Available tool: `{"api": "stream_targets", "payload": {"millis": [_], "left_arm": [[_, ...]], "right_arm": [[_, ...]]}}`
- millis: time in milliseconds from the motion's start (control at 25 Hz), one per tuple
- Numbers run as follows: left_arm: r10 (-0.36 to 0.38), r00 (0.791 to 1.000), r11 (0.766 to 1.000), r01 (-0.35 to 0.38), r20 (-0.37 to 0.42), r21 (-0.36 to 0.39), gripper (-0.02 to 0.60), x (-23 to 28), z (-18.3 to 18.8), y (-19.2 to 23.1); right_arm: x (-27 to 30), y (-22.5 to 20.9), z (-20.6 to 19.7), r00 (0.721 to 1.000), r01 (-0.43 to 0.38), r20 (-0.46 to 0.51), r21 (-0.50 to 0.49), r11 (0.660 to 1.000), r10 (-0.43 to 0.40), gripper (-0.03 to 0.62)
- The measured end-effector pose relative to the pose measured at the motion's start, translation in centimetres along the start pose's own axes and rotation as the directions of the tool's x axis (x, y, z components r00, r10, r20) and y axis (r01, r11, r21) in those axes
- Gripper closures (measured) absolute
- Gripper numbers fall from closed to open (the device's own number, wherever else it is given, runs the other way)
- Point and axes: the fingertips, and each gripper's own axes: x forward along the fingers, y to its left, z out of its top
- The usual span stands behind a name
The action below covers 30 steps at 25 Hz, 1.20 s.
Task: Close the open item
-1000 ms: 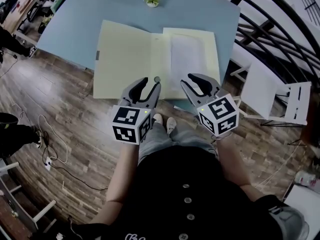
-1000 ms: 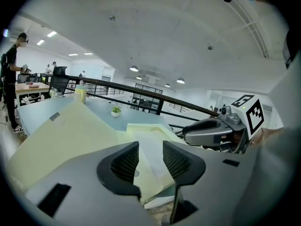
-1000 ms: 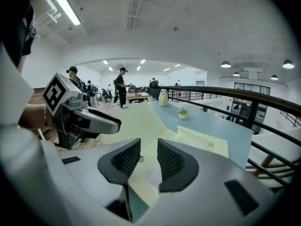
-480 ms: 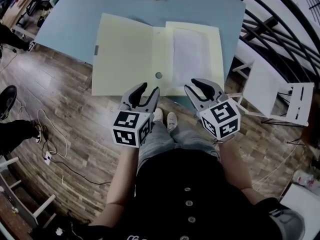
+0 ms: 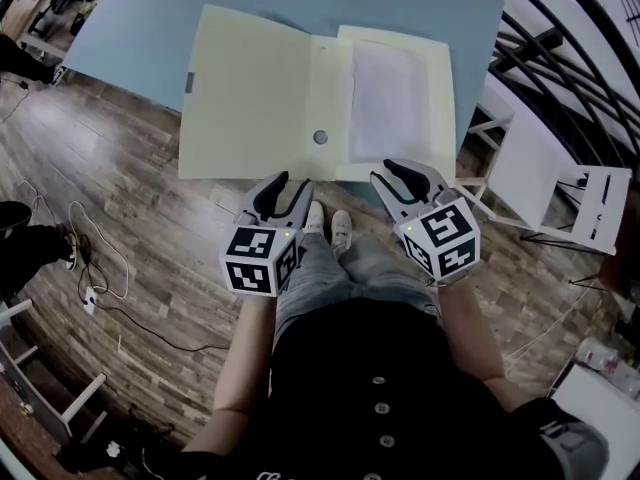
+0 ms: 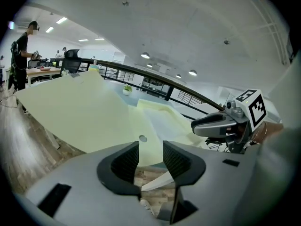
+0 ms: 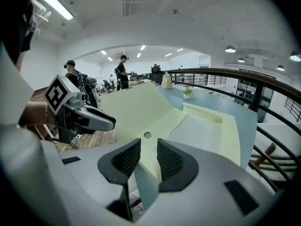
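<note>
A pale yellow file folder (image 5: 250, 88) lies open on the blue table (image 5: 140, 18). Its left cover hangs past the table's near edge. Its right half (image 5: 400, 98) is a shallow tray with a white sheet in it, and a round hole (image 5: 320, 137) marks the spine. My left gripper (image 5: 283, 186) hovers open just in front of the folder's near edge, with nothing between its jaws (image 6: 150, 152). My right gripper (image 5: 405, 175) is open too, its tips at the tray's near edge (image 7: 148, 154); the pads press on nothing.
A small potted plant (image 7: 188, 92) stands at the table's far side. A black railing (image 5: 560, 58) and a white chair (image 5: 560, 183) are on the right. Cables (image 5: 95, 268) lie on the wooden floor at the left. People stand far off (image 7: 123, 72).
Both grippers have sunk and drawn back toward me; the left one's tips were over the folder's near edge and now sit just in front of it. The folder lies as before.
</note>
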Motion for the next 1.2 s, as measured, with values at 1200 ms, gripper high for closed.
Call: {"api": "stream_targets", "payload": {"millis": [1200], "left_arm": [[0.183,0.981,0.966,-0.167,0.068,-0.2,0.413,-0.1,-2.4,6.7]], "right_arm": [[2.3,-0.7,-3.5,0.995,0.041,-0.087,-0.035,0.999,-0.044,0.485]]}}
